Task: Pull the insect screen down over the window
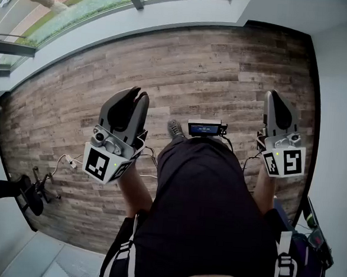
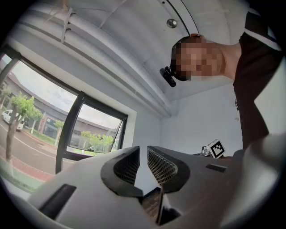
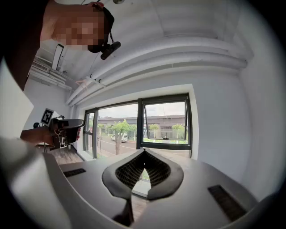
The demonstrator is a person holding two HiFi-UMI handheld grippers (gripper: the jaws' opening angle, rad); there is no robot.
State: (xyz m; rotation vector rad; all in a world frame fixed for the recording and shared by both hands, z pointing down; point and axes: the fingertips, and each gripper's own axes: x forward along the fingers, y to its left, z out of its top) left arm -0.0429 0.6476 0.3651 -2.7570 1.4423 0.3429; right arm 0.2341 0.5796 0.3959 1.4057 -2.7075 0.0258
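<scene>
The person's black shirt fills the bottom of the head view, with a small lit device at its front and one shoe just beyond it. Both forearms reach forward from the body, well apart, one on each side of the torso.

The left gripper is held out over the wooden floor, left of the shoe. It is tipped a little upward, and its marker cube sits close to the hand. Its own view shows the ribbed pads drawn almost together, with only a thin slit between the tips and nothing in it.

The right gripper is level and points the same way. Its jaws are closed, the tips meet, and it holds nothing.

The dark-framed window runs along the floor's far edge toward the far left corner, above a pale sill, and both grippers point toward it from well back. The right gripper view faces its panes squarely. The insect screen itself cannot be made out in any view.

Bare planks lie between the jaws and the far edge. The white wall bounds the floor's right edge, near the right gripper. A black stand lies near the floor's near left corner, with a white cable trailing beside it.
</scene>
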